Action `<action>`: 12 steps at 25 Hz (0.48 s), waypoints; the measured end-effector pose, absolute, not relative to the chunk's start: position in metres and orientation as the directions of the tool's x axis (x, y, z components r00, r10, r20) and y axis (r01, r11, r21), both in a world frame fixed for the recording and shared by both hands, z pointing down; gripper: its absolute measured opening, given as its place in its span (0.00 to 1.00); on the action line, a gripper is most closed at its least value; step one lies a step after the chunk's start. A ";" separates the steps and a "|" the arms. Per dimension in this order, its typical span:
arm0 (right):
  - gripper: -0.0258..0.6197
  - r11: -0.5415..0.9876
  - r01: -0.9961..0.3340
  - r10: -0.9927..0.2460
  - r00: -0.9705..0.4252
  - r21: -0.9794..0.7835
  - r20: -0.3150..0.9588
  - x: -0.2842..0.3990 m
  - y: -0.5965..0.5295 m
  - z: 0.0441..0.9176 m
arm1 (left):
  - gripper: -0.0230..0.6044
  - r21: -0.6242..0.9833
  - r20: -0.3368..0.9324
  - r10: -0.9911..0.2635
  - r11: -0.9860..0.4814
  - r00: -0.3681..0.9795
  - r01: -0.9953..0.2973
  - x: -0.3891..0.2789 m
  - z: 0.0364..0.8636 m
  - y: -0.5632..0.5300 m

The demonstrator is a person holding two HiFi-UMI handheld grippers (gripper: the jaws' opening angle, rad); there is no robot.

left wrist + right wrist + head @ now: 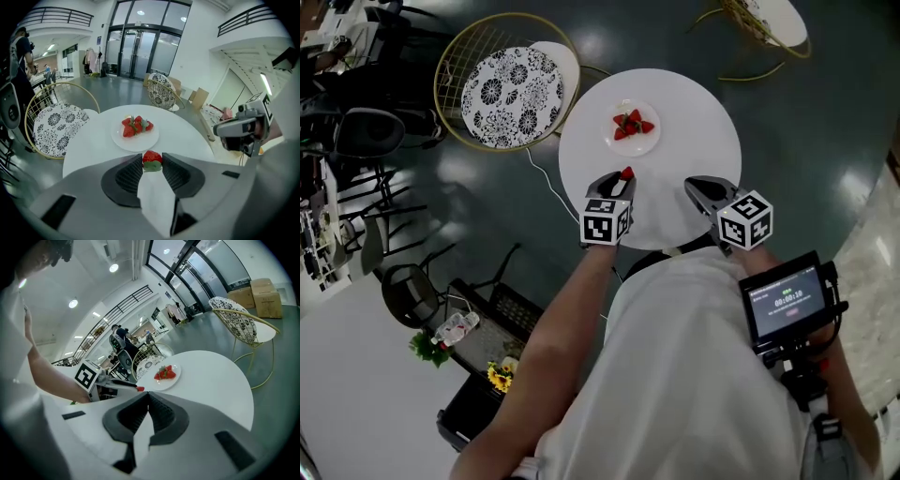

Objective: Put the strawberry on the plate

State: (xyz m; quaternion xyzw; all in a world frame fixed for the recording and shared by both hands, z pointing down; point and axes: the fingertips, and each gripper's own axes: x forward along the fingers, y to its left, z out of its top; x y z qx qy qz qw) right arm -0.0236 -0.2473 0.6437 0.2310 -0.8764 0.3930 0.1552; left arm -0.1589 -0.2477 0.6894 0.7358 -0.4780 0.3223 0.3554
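Note:
A red strawberry [626, 173] with a green cap is pinched between the tips of my left gripper [622, 181], which is shut on it above the near part of the round white table [694, 122]. In the left gripper view the strawberry [152, 156] sits between both ribbed pads, just short of the white plate [136, 141]. That plate [633, 147] lies at the table's middle and carries several strawberries [632, 124]. My right gripper [687, 184] hovers to the right over the table's near edge; in its own view the right gripper [148, 393] is shut and holds nothing.
A gold wire chair with a black-and-white patterned cushion [511, 94] stands left of the table, and another such chair [769, 23] is at the far right. A thin cable [546, 178] runs down the table's left side. A box with flowers [478, 352] sits on the floor.

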 end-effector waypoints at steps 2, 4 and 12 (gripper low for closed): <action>0.05 0.584 -0.527 -0.284 -0.845 -0.617 0.453 -0.024 -0.248 0.643 | 0.26 0.223 0.807 -0.484 -0.282 0.339 -0.933 -0.157 0.687 -0.252; 0.05 0.581 -0.529 -0.286 -0.844 -0.619 0.454 -0.023 -0.248 0.643 | 0.26 0.234 0.804 -0.486 -0.270 0.342 -0.934 -0.154 0.687 -0.256; 0.05 0.563 -0.532 -0.277 -0.842 -0.632 0.463 -0.020 -0.253 0.649 | 0.26 0.256 0.804 -0.487 -0.236 0.342 -0.938 -0.150 0.695 -0.288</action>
